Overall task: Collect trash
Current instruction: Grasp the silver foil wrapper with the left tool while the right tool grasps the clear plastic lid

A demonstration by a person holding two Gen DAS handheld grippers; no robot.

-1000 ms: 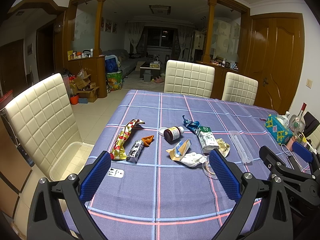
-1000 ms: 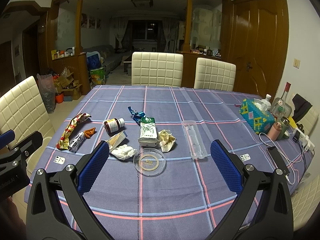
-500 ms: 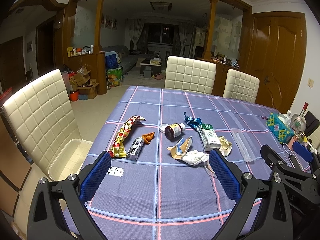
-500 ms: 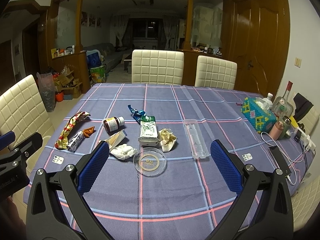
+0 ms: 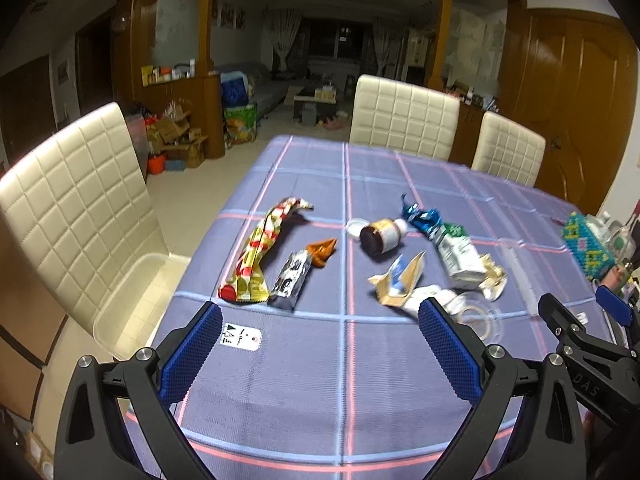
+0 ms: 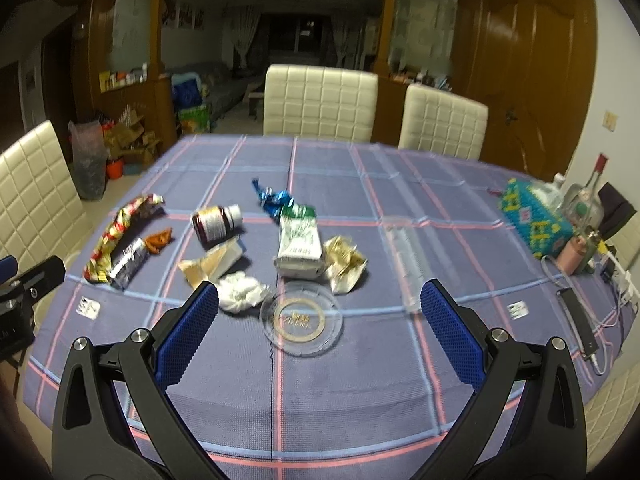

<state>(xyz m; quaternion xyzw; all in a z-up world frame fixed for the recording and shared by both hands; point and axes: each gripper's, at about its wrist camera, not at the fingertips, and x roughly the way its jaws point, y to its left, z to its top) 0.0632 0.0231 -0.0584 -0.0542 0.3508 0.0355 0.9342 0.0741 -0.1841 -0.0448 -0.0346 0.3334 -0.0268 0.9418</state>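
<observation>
Trash lies scattered on the blue plaid tablecloth (image 5: 344, 360): a long yellow-red wrapper (image 5: 260, 256), a silver-black wrapper (image 5: 292, 276), an orange scrap (image 5: 322, 250), a brown bottle on its side (image 5: 380, 234), a blue foil wrapper (image 5: 420, 216), a green-white carton (image 6: 300, 244), a gold foil ball (image 6: 344, 264), a torn beige packet (image 6: 212, 264) and a white tissue (image 6: 242, 296). My left gripper (image 5: 320, 344) is open and empty, above the table's near edge, short of the wrappers. My right gripper (image 6: 320, 320) is open and empty, framing a glass ashtray (image 6: 300, 318).
A clear plastic tray (image 6: 408, 248) lies right of the trash. A beaded tissue box (image 6: 532, 216), bottles (image 6: 584, 204), a phone (image 6: 576, 320) and cables sit at the right edge. Cream chairs (image 5: 72, 208) stand around the table; a plastic bin (image 5: 136, 300) rests on the left chair.
Both grippers have moved forward and lower toward the table, so the trash looks larger and nearer. Both stay open and empty; nothing on the table moved.
</observation>
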